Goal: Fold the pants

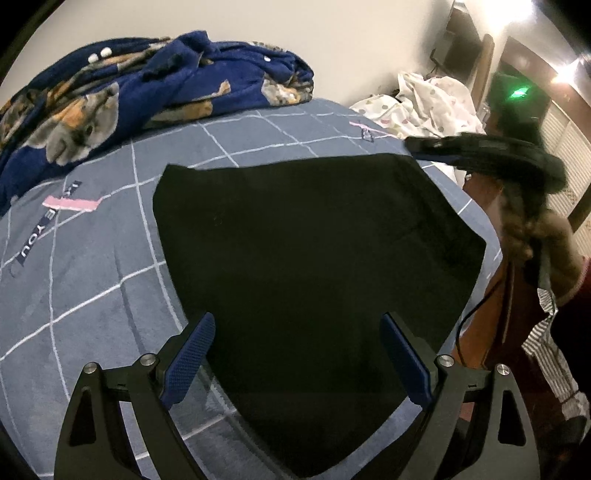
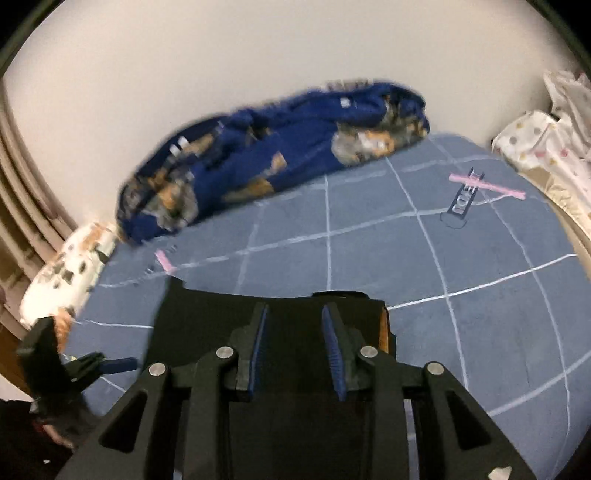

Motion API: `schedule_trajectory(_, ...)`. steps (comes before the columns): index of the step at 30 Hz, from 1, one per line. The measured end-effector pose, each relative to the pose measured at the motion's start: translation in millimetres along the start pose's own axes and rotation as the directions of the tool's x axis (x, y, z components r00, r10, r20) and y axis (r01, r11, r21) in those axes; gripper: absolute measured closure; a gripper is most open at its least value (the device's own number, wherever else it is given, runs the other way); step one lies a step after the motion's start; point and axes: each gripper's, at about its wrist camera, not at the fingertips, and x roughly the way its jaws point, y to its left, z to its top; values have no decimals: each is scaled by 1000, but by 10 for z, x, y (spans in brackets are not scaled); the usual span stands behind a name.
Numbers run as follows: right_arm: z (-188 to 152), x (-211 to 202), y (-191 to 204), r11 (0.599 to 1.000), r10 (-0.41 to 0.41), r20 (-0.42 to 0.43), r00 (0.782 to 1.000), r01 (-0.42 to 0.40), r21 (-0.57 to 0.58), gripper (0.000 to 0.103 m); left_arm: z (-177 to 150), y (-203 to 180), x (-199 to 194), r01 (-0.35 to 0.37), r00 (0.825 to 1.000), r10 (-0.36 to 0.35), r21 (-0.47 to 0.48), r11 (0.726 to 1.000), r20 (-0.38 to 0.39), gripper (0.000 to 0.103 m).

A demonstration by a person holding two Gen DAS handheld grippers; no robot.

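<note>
Blue checked bedspread (image 1: 92, 280), black pants (image 1: 303, 266) folded flat, left claw (image 1: 297, 354) apart, right claw (image 2: 297, 347) slightly apart, empty

Both views are fisheye, so the grid-lined blue-grey bedspread (image 1: 92, 266) bulges like a dome and the corners fall to black. In the left wrist view, harsh glare from ceiling lights (image 1: 517, 14) burns out the upper right, and a green lens flare (image 1: 519, 92) sits below it. The flat black fabric pants (image 1: 306, 258) read as a featureless dark patch. The right wrist view is motion-blurred, smearing the crumpled navy animal-print blanket (image 2: 266, 162).
</note>
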Motion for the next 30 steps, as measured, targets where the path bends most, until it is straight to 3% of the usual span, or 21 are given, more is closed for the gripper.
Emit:
schedule_trajectory(3, -9, 276, -154, 994, -107, -78, 991, 108, 11, 79, 6, -3, 54, -17, 1000, 17, 9, 1000, 0, 13)
schedule_trajectory(6, -159, 434, -348, 988, -118, -137, 984, 130, 84, 79, 20, -15, 80, -29, 1000, 28, 18, 999, 5, 13)
schedule_trajectory(14, -265, 436, -364, 981, -155, -122, 980, 167, 96, 77, 49, -74, 109, -81, 997, 81, 46, 996, 1, 13)
schedule_trajectory(23, -290, 435, -480, 982, -86, -102, 991, 102, 162, 75, 61, -36, 70, -140, 990, 140, 31, 990, -2, 13)
schedule_trajectory(30, -302, 433, -494, 982, -88, -94, 992, 102, 156, 75, 88, 68, 7, -177, 984, 177, -13, 984, 4, 13)
